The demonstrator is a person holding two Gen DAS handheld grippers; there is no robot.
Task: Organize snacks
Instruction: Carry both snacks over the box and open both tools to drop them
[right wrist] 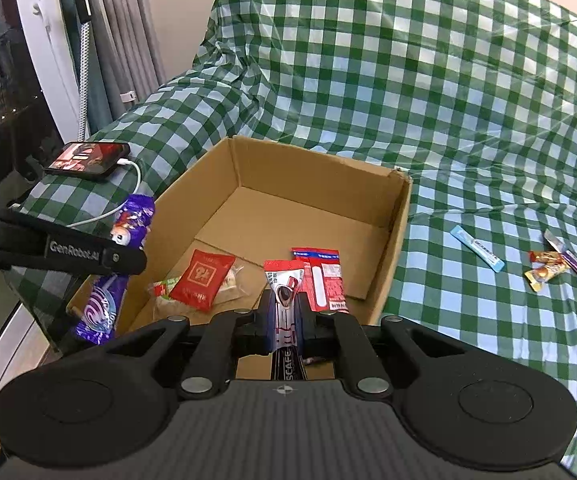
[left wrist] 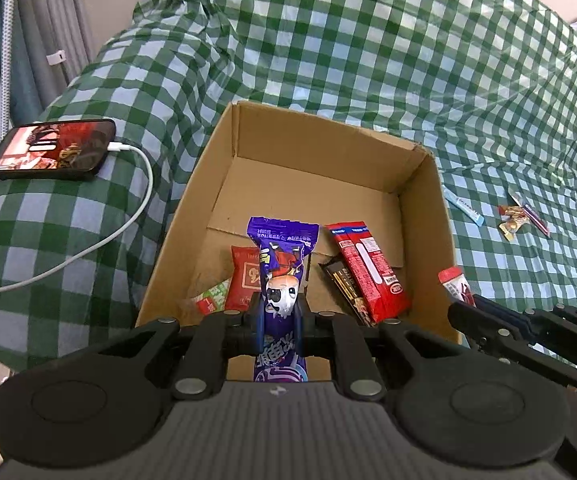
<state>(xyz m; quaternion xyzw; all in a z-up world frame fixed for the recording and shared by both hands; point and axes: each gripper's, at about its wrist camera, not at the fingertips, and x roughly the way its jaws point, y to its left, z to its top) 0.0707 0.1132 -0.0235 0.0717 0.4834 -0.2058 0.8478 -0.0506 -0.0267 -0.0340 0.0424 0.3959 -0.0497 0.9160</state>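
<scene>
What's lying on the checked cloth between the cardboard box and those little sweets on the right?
One light blue stick packet lies between the box and the sweets; both views show it.

Purple snack packet (left wrist: 282,280) upright above open cardboard box (left wrist: 320,148).

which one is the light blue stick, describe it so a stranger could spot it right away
Start at the cardboard box on the green checked cloth. To its right, loose on the cloth, lies the light blue stick, nearest the box. It is long, flat and pale blue; the small wrappers beyond are red, gold and purple.
</scene>
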